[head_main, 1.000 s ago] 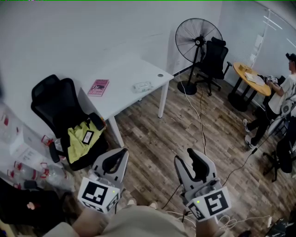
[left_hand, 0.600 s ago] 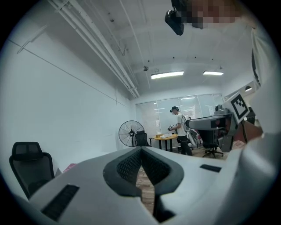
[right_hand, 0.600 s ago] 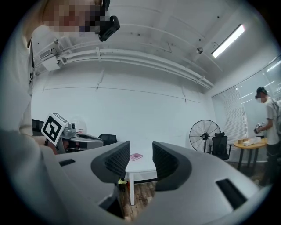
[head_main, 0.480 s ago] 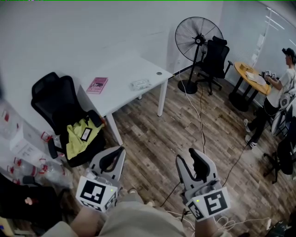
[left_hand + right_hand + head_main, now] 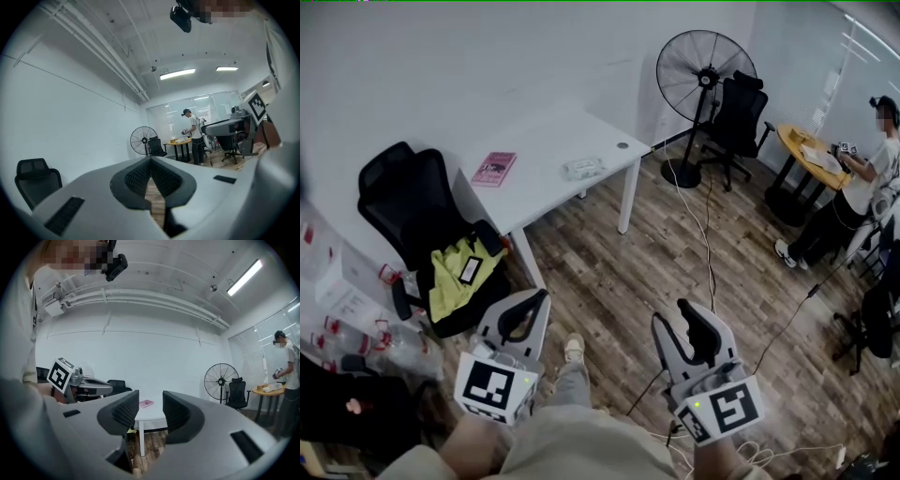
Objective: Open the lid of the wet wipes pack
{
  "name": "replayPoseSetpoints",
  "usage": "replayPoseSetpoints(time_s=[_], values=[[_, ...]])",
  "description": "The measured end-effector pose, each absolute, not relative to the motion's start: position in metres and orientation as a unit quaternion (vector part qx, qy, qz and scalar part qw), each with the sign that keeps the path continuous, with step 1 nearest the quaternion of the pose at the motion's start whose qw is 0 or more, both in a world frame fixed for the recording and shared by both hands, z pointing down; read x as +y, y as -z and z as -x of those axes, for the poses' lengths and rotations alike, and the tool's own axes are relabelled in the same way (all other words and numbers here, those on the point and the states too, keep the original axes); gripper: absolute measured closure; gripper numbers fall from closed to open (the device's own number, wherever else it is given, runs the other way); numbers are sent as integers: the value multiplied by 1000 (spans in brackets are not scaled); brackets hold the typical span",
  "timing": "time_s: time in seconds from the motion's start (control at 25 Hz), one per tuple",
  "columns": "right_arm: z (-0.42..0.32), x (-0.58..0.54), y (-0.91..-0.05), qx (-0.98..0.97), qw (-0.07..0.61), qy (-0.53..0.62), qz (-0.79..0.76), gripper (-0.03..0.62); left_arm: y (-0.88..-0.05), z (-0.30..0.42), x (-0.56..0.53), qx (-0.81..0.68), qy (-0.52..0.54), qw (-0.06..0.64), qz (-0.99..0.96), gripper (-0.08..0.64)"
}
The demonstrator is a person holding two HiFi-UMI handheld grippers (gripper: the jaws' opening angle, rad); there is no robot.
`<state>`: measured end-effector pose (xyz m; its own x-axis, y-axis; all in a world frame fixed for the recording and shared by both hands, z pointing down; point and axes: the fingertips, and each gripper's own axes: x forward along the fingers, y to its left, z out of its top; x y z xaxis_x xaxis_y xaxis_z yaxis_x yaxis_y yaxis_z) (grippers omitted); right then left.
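The wet wipes pack (image 5: 583, 169), pale with its lid shut, lies on the white table (image 5: 546, 141) far ahead of me, near the table's right end. A pink book (image 5: 493, 169) lies to its left and also shows in the right gripper view as the pink book (image 5: 146, 403). Both grippers hang low over the wooden floor, well short of the table. My left gripper (image 5: 541, 299) (image 5: 150, 161) has its jaws closed together with nothing between them. My right gripper (image 5: 672, 317) (image 5: 150, 405) holds its jaws apart and empty.
A black office chair with a yellow-green garment (image 5: 459, 272) stands left of the table. A standing fan (image 5: 703, 66), another black chair (image 5: 737, 111) and a cable on the floor (image 5: 708, 244) are to the right. A person (image 5: 861, 178) stands by a round table (image 5: 811, 155).
My view has edged forward and a shoe now shows on the floor between the grippers. The person at the far right has shifted stance. Both grippers hold their poses.
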<state>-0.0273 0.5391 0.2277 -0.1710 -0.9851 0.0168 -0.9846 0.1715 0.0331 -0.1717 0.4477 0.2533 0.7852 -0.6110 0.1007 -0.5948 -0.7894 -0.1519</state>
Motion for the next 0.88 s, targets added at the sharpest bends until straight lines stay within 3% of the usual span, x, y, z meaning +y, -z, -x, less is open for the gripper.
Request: replayPoseSetpoints(time_s=[0.88], values=[[-19, 301, -247, -775, 51, -33, -629, 419, -277, 121, 213, 319, 106, 22, 942, 538]])
